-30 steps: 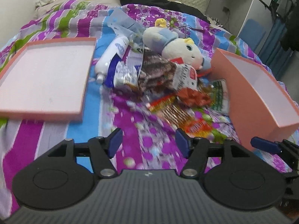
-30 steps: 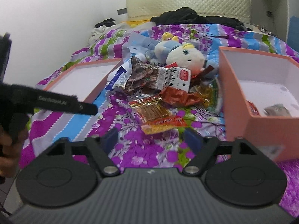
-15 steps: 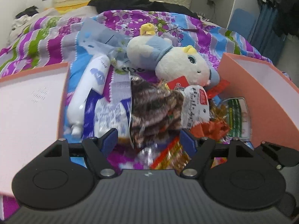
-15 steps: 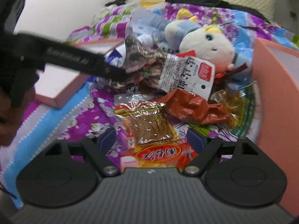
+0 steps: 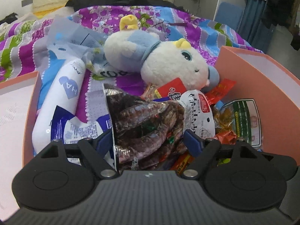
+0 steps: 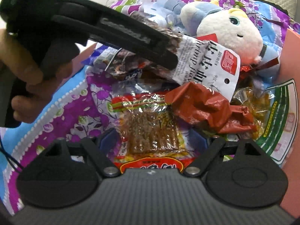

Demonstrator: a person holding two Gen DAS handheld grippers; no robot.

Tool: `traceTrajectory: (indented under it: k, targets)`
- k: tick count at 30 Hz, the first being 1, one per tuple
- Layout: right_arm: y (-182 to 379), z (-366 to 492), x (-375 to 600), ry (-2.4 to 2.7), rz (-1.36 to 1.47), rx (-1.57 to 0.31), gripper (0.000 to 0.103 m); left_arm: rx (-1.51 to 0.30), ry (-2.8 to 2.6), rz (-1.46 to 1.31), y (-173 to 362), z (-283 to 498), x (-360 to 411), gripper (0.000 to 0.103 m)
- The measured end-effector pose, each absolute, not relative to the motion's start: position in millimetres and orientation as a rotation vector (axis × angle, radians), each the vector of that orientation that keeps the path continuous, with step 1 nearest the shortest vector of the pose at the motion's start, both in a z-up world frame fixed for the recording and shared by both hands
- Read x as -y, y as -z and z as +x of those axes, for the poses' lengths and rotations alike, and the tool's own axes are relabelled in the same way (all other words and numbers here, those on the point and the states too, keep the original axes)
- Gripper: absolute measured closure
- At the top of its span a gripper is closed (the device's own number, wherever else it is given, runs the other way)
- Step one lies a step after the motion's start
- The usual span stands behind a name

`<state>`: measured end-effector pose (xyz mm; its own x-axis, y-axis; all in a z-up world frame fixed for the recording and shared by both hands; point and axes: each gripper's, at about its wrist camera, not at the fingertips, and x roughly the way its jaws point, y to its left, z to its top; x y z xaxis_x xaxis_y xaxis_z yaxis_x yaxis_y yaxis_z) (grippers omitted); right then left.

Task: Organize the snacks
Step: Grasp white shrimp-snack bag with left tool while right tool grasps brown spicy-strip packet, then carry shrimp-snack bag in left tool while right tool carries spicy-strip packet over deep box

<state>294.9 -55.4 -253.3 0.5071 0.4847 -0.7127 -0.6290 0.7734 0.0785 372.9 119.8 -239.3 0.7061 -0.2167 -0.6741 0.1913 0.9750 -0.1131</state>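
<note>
A pile of snack packets lies on the flowered bedspread. My left gripper (image 5: pixel 149 142) is open, its blue fingertips either side of a clear bag of dark dried snack (image 5: pixel 148 123) with a white label end. My right gripper (image 6: pixel 152 141) is open around a flat clear packet of brown strips (image 6: pixel 151 131) with a red printed end. A crumpled dark red packet (image 6: pixel 208 108) and a yellow-filled packet (image 6: pixel 253 101) lie just right of it. The left gripper also shows in the right wrist view (image 6: pixel 165 56), over the dark snack bag (image 6: pixel 131 65).
A white and blue plush toy (image 5: pixel 168 63) lies behind the pile. A white tube (image 5: pixel 61 97) and blue packet (image 5: pixel 78 129) lie left. A pink box lid (image 5: pixel 28 101) is at left, a pink box (image 5: pixel 266 93) at right. A green-bordered packet (image 5: pixel 243 120) leans by the box.
Both grippers have moved forward into the snack pile. The left now straddles the dark snack bag, the right straddles the brown strip packet. Both stay open.
</note>
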Motion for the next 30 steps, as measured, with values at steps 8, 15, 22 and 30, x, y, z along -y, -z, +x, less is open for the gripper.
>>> traceTrajectory:
  k: [8,15,22,30]
  targets:
    - [241.2,293.6,60.6,-0.647,-0.162,-0.818,0.048,-0.726,0.256,-0.018,231.0,366.5,-107.1,0.051]
    - [229.5,279.1,65.4,-0.634,-0.129,-0.823,0.052,-0.697,0.208,-0.089,203.9,348.5,-108.2,0.056]
    - [216.4,251.8,69.6,-0.625,-0.102,-0.822,0.052,-0.663,0.149,-0.114,176.0,305.3,-112.0,0.057]
    - [203.5,214.9,77.7,-0.607,-0.088,-0.815,0.052,-0.645,0.062,-0.139,160.3,244.3,-120.7,0.057]
